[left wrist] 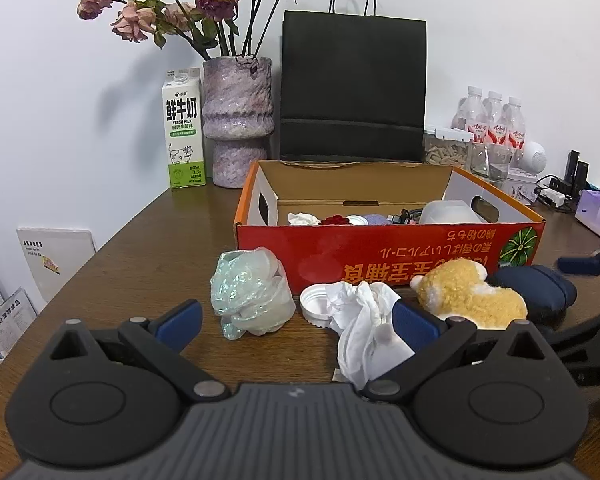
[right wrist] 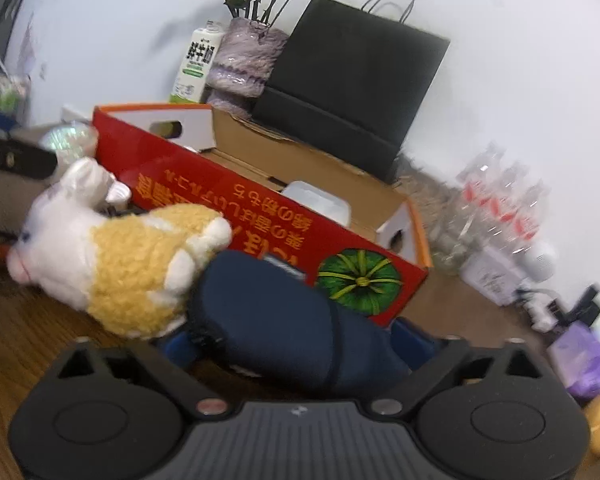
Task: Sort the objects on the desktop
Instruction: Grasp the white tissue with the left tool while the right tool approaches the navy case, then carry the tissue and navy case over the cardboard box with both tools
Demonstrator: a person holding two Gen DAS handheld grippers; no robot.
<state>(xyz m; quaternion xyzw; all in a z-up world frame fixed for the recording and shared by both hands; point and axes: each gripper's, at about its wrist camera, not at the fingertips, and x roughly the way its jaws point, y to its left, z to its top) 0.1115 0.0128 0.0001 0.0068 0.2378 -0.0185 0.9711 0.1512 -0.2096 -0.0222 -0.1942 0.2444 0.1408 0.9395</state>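
One navy pouch [right wrist: 292, 320] is seen at the lower centre of the right wrist view, lying between the blue pads of the right gripper [right wrist: 300, 346], whose jaws stand fairly wide; whether they press on it cannot be told. The left gripper [left wrist: 296, 320] is held open, one crumpled tissue [left wrist: 360, 320] between its fingers. One plush toy [right wrist: 116, 256] is touched by the pouch. One red box [left wrist: 388, 248] is placed behind.
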